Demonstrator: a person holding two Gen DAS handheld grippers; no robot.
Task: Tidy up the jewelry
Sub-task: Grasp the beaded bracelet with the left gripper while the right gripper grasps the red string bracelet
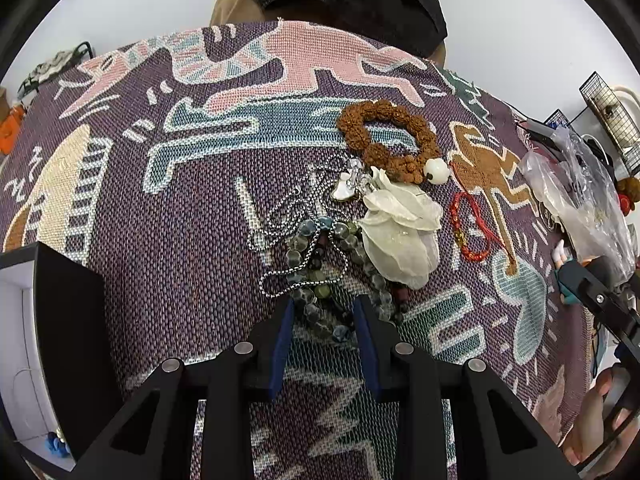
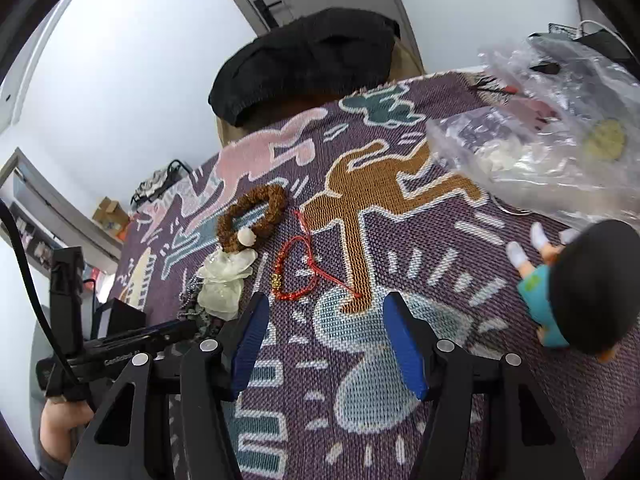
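Observation:
Jewelry lies in a pile on the patterned woven cloth [image 1: 168, 208]. A grey-green bead bracelet [image 1: 304, 304] and a silver chain [image 1: 288, 216] lie at the tips of my left gripper [image 1: 325, 304], which is open with a jaw on each side of the beads. Beyond them are a white fabric flower [image 1: 400, 232], a brown seed bracelet [image 1: 384, 140] and a red string bracelet [image 1: 468, 224]. My right gripper [image 2: 325, 304] is open and empty, just short of the red bracelet [image 2: 296, 272]. The flower [image 2: 224, 280] and brown bracelet [image 2: 256, 216] lie to its left.
A black box with a white interior [image 1: 48, 320] stands at the left. Clear plastic bags [image 2: 540, 136] lie at the right. A doll with black hair and a teal shirt [image 2: 576, 284] lies right of my right gripper. A dark garment [image 2: 308, 56] sits beyond the cloth's far edge.

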